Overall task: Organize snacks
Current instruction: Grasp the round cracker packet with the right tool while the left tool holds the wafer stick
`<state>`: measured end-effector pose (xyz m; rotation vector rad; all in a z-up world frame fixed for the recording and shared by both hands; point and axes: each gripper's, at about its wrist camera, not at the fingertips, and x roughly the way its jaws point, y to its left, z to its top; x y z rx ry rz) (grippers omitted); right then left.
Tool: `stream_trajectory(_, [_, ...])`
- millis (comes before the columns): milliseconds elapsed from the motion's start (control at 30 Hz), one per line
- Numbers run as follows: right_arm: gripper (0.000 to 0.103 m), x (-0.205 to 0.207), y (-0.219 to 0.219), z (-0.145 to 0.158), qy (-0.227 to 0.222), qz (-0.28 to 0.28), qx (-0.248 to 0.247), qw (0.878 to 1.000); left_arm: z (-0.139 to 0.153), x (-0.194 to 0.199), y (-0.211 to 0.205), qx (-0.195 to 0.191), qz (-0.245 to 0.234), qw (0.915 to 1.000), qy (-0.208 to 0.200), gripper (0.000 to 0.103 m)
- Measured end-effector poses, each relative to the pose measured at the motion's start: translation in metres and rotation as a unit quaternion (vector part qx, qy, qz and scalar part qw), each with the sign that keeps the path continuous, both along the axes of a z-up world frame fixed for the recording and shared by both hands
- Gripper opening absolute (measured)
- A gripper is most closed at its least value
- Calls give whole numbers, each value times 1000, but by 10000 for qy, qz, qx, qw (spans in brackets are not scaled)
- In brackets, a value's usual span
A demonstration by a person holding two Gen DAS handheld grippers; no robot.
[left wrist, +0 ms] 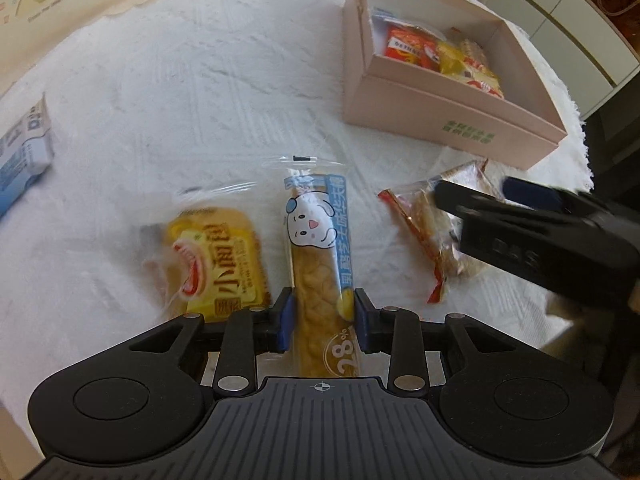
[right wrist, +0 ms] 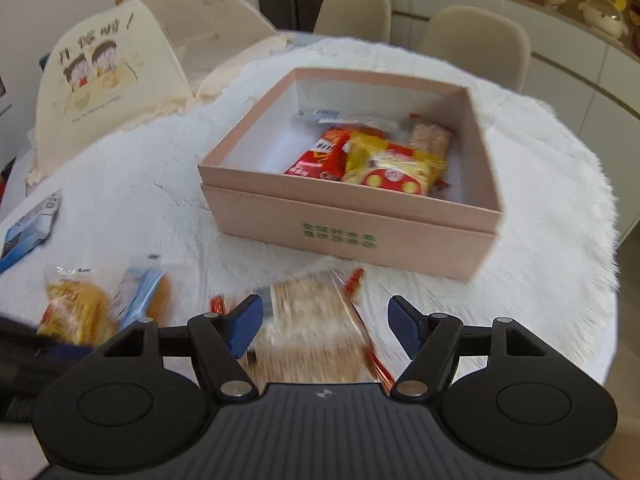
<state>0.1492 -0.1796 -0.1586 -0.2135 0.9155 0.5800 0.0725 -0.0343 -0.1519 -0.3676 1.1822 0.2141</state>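
My left gripper (left wrist: 323, 312) is shut on a long bread stick snack in a blue and white cartoon wrapper (left wrist: 318, 240), which lies on the white cloth. A yellow small-bread packet (left wrist: 218, 258) lies just left of it. My right gripper (right wrist: 324, 322) is open over a clear cracker packet with red trim (right wrist: 316, 320); it also shows in the left wrist view (left wrist: 430, 220) under the right gripper's body (left wrist: 532, 236). The pink box (right wrist: 348, 220) beyond holds several snack packets (right wrist: 376, 160).
A blue and white packet (right wrist: 30, 228) lies at the table's left edge. A cream food cover with cartoon print (right wrist: 108, 72) stands at the back left. Chairs (right wrist: 472, 36) stand behind the round table. The table edge (right wrist: 600, 280) falls away on the right.
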Motion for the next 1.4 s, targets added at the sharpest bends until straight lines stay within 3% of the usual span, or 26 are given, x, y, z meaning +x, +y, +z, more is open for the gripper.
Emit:
stream_trajectory(267, [73, -35, -4, 0, 177, 1252, -224, 9917, -1, -18, 15, -179, 230, 9996, 58, 34])
stream_trajectory(367, [74, -52, -14, -3, -107, 1523, -452, 9872, -1, -19, 16, -207, 250, 9995, 63, 34])
stream_trajectory(433, [74, -59, -17, -3, -398, 1479, -696, 9858, -1, -19, 14, -192, 230, 9995, 74, 34])
stream_trajectory(567, [73, -63, -26, -6, -1159, 765, -1452, 9796, -1, -21, 14, -251, 219, 9994, 85, 34])
stream_trajectory(633, [73, -63, -32, -2, -1288, 481, -1473, 9795, -1, -25, 15, -357, 242, 9991, 46, 34])
stream_trajectory(767, [74, -57, -40, 26, -669, 185, -279, 9972, 2, -38, 19, -531, 343, 9980, -77, 34])
stream_trajectory(833, [75, -47, -29, 33, -416, 126, 157, 9989, 4, -42, 19, -485, 356, 9981, -98, 34])
stream_trajectory(933, [76, -24, 2, 25, -397, -72, 159, 9991, 8, -46, 18, -367, 299, 9988, -103, 34])
stream_trajectory(1033, [73, -6, 32, -2, -265, 41, -429, 9987, 10, -51, 22, -396, 296, 9987, -130, 34])
stream_trajectory(1100, [72, -19, 35, -2, -376, 382, -418, 9977, 12, -55, 27, -429, 350, 9983, -176, 34])
stream_trajectory(1167, [72, -42, 32, 4, -214, 1350, -70, 9906, 11, -58, 31, -487, 428, 9977, -207, 34])
stream_trajectory(1233, [72, -67, 30, 10, -344, 2118, 18, 9767, 10, -58, 35, -516, 474, 9974, -186, 34])
stream_trajectory(1333, [72, -93, 29, 11, -949, 2564, -255, 9616, 7, -57, 37, -596, 534, 9966, -196, 34])
stream_trajectory(1400, [72, -95, 27, 10, -1091, 2554, -321, 9601, 6, -55, 37, -607, 547, 9964, -208, 34])
